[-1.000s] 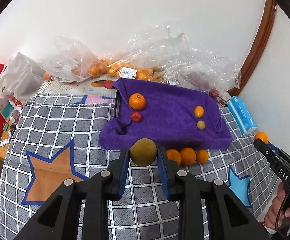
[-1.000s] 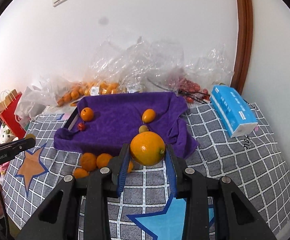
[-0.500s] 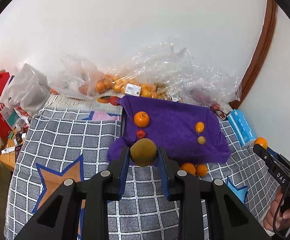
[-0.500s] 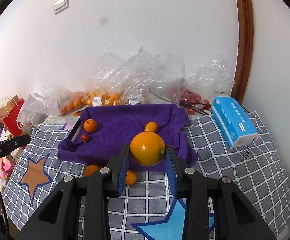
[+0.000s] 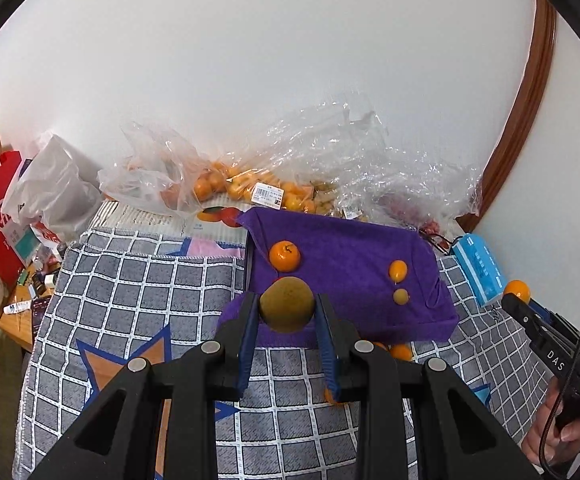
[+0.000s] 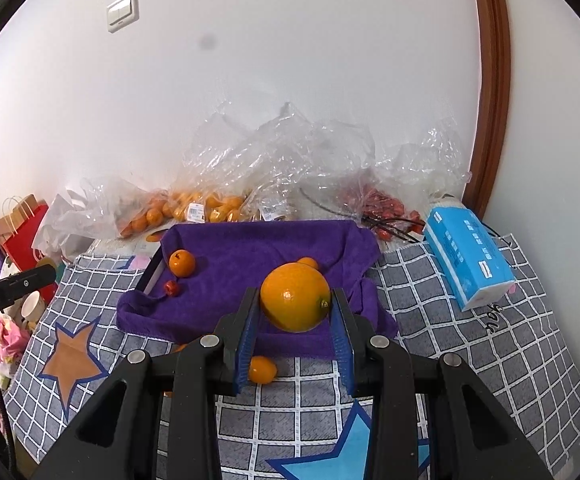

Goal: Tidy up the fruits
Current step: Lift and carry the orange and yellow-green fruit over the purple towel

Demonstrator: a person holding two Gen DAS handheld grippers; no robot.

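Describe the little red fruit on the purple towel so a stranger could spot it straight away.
Find the purple towel on the checked cloth. Near its left edge sits a tangerine; the red fruit lies just below it, the only red one there and the smallest.

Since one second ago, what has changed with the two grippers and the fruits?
Both grippers rose with their loads: the purple cloth sits lower and smaller in both views. The left gripper keeps its round brownish-green fruit; the right gripper keeps its big round orange. Nothing was released. The small fruits on the cloth did not move.
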